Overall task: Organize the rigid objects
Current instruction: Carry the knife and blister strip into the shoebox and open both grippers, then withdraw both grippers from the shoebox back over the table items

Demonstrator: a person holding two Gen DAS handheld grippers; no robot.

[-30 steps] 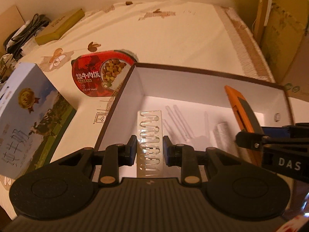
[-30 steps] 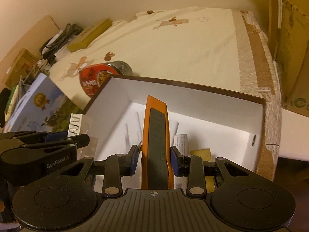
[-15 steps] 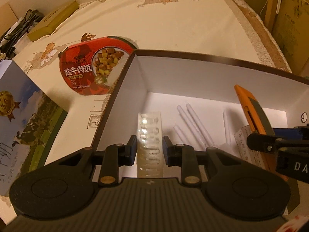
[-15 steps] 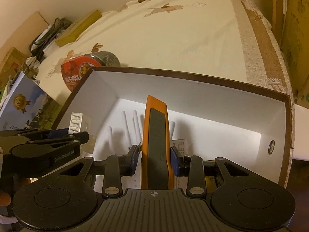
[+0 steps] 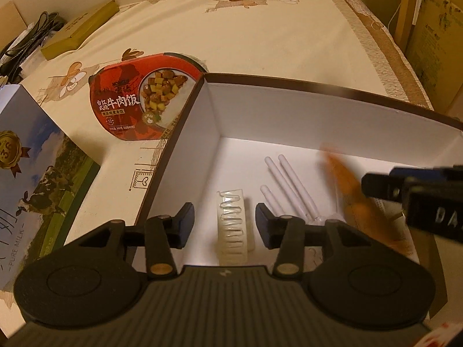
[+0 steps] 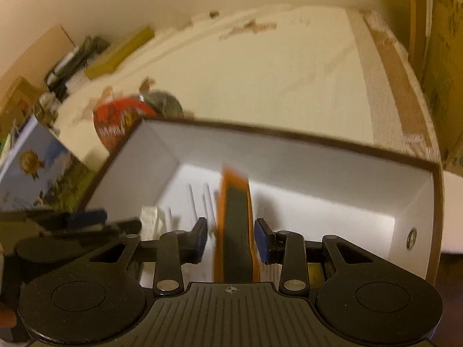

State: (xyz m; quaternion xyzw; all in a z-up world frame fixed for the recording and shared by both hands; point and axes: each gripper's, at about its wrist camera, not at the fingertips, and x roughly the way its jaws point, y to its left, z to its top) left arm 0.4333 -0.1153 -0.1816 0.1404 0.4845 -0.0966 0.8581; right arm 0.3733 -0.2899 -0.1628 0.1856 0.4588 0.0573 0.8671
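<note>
Blurring orange utility knife, tip indistinct

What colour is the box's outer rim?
Dark brown rim around a white inside; clearest in the left wrist view.

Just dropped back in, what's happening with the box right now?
Both handheld grippers are down inside the white box, putting items in. The left gripper is opening: its pads stand clear of the clear plastic strip, which lies between them on the box floor beside some white sticks. The right gripper has the orange utility knife between its fingers with gaps showing on both sides, so it looks released too, though that view is blurred.
</note>
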